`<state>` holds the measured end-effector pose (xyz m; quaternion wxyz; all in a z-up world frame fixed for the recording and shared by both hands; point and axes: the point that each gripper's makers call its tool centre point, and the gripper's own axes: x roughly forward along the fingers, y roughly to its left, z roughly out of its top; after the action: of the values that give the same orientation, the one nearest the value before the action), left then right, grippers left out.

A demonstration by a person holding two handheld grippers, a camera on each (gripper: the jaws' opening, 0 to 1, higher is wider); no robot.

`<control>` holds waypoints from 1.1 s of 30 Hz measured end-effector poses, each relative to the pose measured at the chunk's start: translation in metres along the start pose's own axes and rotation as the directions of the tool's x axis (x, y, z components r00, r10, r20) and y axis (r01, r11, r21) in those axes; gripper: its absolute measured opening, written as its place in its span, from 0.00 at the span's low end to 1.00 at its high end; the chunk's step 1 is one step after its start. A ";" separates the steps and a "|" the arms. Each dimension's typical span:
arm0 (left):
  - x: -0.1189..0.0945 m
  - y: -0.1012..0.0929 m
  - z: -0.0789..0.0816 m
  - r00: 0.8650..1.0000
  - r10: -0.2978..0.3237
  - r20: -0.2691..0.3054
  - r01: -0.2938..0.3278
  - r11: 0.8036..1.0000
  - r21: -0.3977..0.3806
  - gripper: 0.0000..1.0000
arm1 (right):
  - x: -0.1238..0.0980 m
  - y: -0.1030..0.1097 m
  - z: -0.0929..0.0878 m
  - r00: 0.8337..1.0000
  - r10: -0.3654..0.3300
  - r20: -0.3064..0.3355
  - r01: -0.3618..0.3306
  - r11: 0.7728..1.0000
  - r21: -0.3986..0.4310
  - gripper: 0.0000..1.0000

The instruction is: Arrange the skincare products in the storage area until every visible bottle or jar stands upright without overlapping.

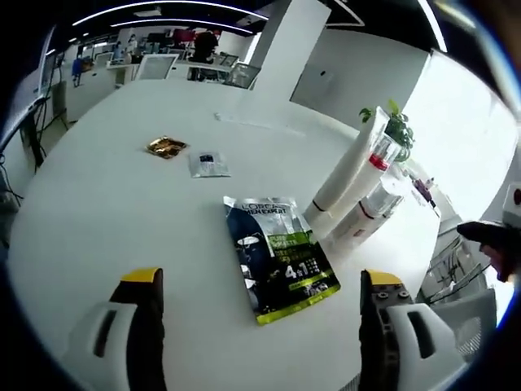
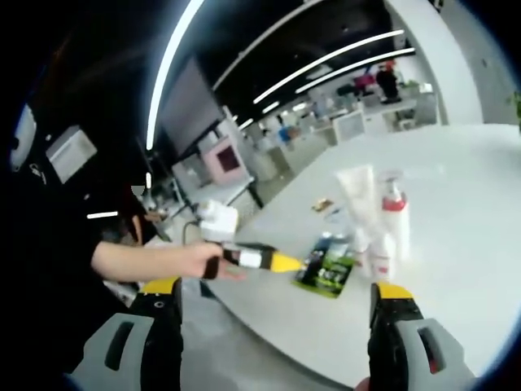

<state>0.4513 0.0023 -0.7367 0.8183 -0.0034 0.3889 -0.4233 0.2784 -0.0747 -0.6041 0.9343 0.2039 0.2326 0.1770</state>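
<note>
A dark and green sachet pack (image 1: pixel 281 257) lies flat on the white round table (image 1: pixel 122 212). To its right stand a tall white tube (image 1: pixel 350 171), a pump bottle with a red collar (image 1: pixel 381 155) and a shorter white bottle (image 1: pixel 373 210), close together. My left gripper (image 1: pixel 262 278) hovers over the near end of the pack, open and holding nothing. In the right gripper view the tube (image 2: pixel 358 199), pump bottle (image 2: pixel 393 213) and pack (image 2: pixel 326 269) sit near the table edge. My right gripper (image 2: pixel 277 288) is open, off the table, well short of them. A hand holds the left gripper (image 2: pixel 283 262) beside the pack.
A gold sachet (image 1: pixel 167 147) and a small grey sachet (image 1: pixel 208 163) lie farther back on the table. A potted plant (image 1: pixel 396 122) stands behind the bottles. The table edge (image 2: pixel 269 326) curves close below the pack. Desks and people are far behind.
</note>
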 end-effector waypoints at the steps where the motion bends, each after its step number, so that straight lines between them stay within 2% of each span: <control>1: -0.002 0.000 0.000 1.000 0.002 0.003 -0.002 1.000 0.001 0.99 | 0.001 0.001 -0.001 1.000 0.003 -0.002 -0.003 1.000 0.001 0.99; 4: -0.011 -0.001 0.004 1.000 0.004 0.021 -0.004 1.000 0.018 0.99 | 0.003 0.000 -0.005 1.000 0.000 -0.011 0.000 1.000 -0.001 0.99; 7: -0.020 0.000 0.004 1.000 0.010 0.022 -0.011 0.999 0.045 0.99 | 0.007 -0.003 -0.012 0.999 -0.034 -0.026 0.033 0.999 -0.042 0.98; 15: -0.048 0.002 0.005 0.998 0.015 0.056 -0.017 0.999 0.031 0.99 | 0.019 -0.001 -0.036 0.994 -0.040 -0.106 0.027 0.992 -0.121 0.99; 25: -0.084 0.009 -0.007 0.996 0.042 0.078 -0.044 0.999 0.021 0.99 | 0.026 -0.002 -0.036 0.995 -0.030 -0.097 0.013 0.986 -0.168 0.98; 27: -0.094 0.007 -0.008 0.996 0.033 0.084 -0.035 0.999 0.024 0.99 | 0.028 -0.004 -0.037 0.995 -0.027 -0.096 0.009 0.984 -0.180 0.98; 30: -0.107 0.005 -0.008 0.995 0.015 0.097 -0.018 1.000 0.026 0.99 | 0.031 -0.006 -0.032 0.998 -0.028 -0.054 0.018 0.984 -0.176 0.98; 33: -0.119 0.007 -0.009 0.994 0.009 0.107 -0.015 0.998 0.056 0.99 | 0.033 -0.010 -0.034 0.998 -0.036 -0.052 0.027 0.985 -0.169 0.98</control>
<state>0.4092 0.0925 -0.6698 0.8403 -0.0007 0.3325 -0.4282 0.2908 -0.0588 -0.6476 0.9441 0.1157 0.2456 0.1868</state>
